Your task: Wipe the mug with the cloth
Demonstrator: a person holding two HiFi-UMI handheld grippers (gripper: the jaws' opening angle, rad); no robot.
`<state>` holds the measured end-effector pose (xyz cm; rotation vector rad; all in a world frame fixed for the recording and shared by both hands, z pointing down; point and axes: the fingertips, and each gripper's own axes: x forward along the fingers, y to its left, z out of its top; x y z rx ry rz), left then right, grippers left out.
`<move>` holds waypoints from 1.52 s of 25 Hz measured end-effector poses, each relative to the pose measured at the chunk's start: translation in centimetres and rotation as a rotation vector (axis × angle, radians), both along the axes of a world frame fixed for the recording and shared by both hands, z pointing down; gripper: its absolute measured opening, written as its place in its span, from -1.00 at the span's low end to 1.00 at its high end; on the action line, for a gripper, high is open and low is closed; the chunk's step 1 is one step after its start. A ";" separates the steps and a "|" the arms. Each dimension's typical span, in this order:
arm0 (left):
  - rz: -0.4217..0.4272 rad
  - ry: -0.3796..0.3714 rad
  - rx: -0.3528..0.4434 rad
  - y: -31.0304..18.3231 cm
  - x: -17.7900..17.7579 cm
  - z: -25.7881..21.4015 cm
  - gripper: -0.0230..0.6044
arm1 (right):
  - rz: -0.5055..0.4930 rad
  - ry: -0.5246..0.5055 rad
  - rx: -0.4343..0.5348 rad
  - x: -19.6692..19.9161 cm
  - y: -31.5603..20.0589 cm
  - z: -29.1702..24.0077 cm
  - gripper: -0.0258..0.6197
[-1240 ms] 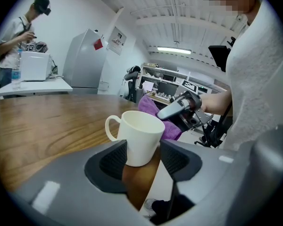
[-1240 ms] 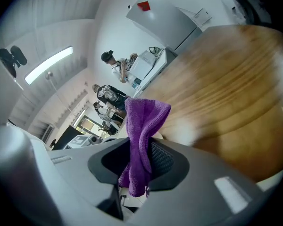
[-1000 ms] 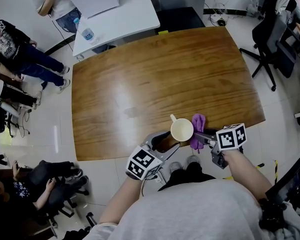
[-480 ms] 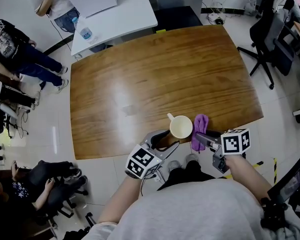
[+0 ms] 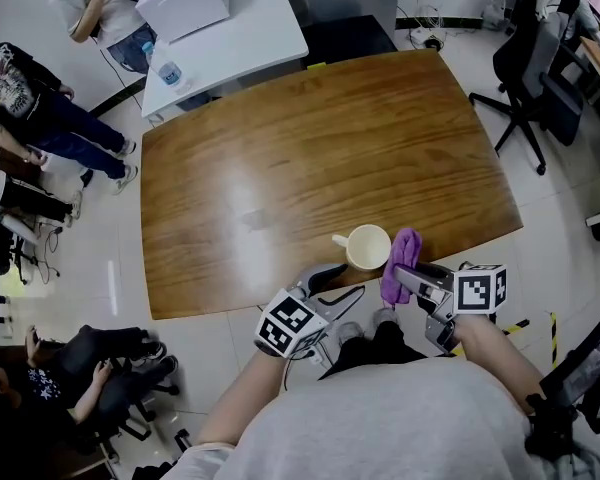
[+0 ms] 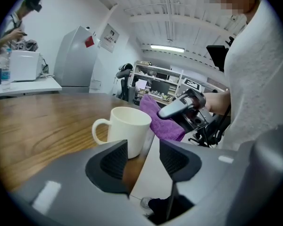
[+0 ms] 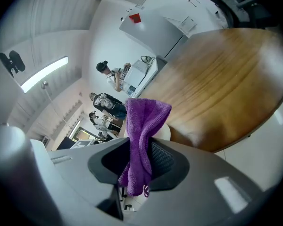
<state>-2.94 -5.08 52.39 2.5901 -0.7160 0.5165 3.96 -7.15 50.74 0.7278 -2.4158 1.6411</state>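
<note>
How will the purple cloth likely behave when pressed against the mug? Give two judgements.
Probably floppy: the purple cloth folds and droops where the right gripper pinches it. Its fuzzy pile suggests it is soft and should mould round the mug rather than slide off.

mug (image 5: 368,247): cream/off-white, plain, no print.
cloth (image 5: 399,266): solid purple.
bench (image 5: 310,158): mid-brown wood grain, glossy, pale glare patches.
left gripper (image 5: 332,283) & right gripper (image 5: 410,274): grey bodies, black ribbed pads (image 6: 114,161).
marker cubes (image 5: 288,326) on both: white w/ black square patterns.
shirt (image 5: 400,428): light grey.
floor (image 5: 90,218): white tile, thin grey grout lines.
2nd bench (image 5: 250,28), top left: white.
bottle (image 5: 167,67) on it: clear, blue label.
office chair (image 5: 525,78): black.
floor tape (image 5: 552,328), nr right edge: yellow/black stripes.
</note>
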 end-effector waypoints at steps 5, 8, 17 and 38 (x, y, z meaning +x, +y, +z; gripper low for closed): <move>-0.052 -0.102 0.081 -4.0 -5.1 0.5 -0.29 | 0.004 -0.004 0.002 0.2 -0.1 0.0 -0.58; -0.022 -0.133 0.079 -6.3 -5.2 0.6 -0.29 | 0.012 -0.004 0.003 0.5 -0.2 0.0 -0.58; -0.002 -0.111 0.053 -7.7 -3.6 1.2 -0.73 | 0.022 -0.026 -0.003 -0.6 -0.9 1.0 -0.58; -0.084 -0.091 0.029 -4.2 -4.6 0.7 -0.73 | 0.064 0.038 -0.051 0.5 -2.5 2.5 -0.58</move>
